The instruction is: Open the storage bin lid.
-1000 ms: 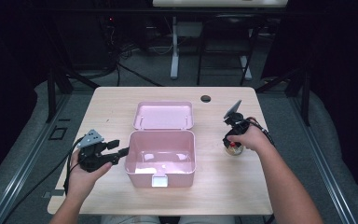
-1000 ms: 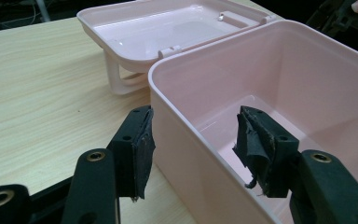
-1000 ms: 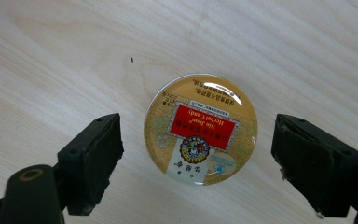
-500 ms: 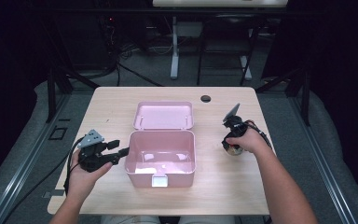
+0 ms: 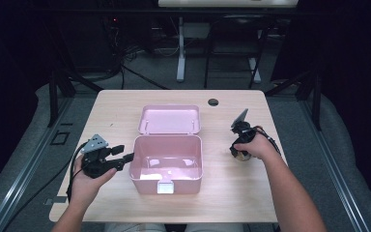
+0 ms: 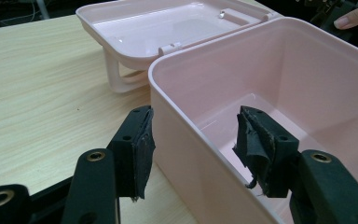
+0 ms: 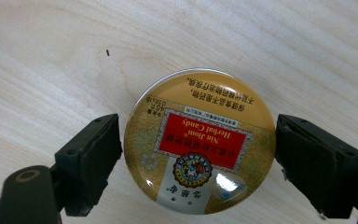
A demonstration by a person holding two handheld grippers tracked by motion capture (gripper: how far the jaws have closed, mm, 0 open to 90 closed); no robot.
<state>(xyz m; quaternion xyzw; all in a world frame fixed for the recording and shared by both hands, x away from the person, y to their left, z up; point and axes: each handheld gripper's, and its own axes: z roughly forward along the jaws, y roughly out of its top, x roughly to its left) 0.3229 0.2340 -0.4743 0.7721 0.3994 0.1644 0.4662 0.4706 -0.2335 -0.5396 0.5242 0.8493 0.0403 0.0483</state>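
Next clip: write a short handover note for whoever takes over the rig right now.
Left gripper: open, jaws straddling the left wall of the open pink box, one inside, one outside.
Right gripper: open, pointing down over the round candy tin, one jaw on each side; contact unclear.
Tin lies on the table, right of the box. Lid is folded back.
Done: box opened and braced.
Left, likely: grip the tin, place it in the box.

Each gripper is black plastic. The left gripper (image 5: pixel 125 157) carries a grey three-cornered plate on top and trails a black cable. Brass-ringed screw holes mark both jaw arms; the jaw pads are frayed black rubber. Both forearms are bare of sleeves.
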